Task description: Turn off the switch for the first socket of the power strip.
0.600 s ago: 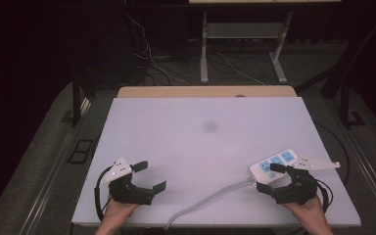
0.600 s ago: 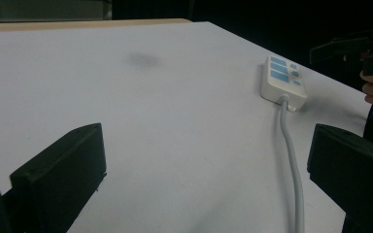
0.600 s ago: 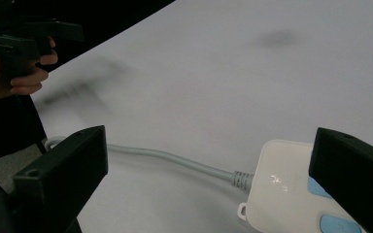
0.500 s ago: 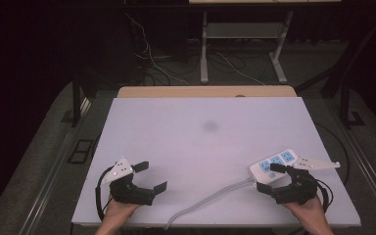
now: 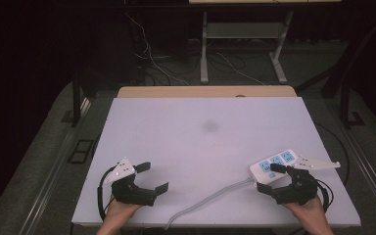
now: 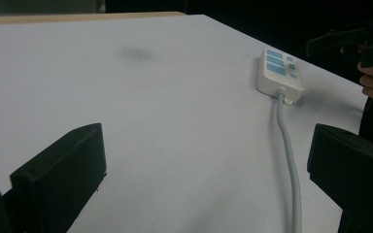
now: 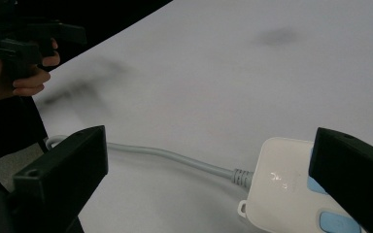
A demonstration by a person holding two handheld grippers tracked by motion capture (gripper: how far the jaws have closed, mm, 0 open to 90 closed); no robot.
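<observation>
A white power strip point(image 5: 274, 166) with blue sockets lies near the table's front right. Its grey cable point(image 5: 210, 196) runs left and off the front edge. My right gripper point(image 5: 270, 178) stands open at the strip's cable end, one jaw over the strip's near corner and the other beside the cable. From the right gripper view, the power strip point(image 7: 281, 194) sits between the jaws, close to the right one. My left gripper point(image 5: 152, 177) rests open at the front left with nothing between its jaws. Its own view shows the power strip point(image 6: 279, 73) far off.
The white table top point(image 5: 200, 147) carries a dark smudge point(image 5: 210, 126) near its middle. A wooden edge point(image 5: 205, 91) runs along the back. Beyond it are metal frame legs point(image 5: 204, 49) and loose cables on the dark floor point(image 5: 161, 63).
</observation>
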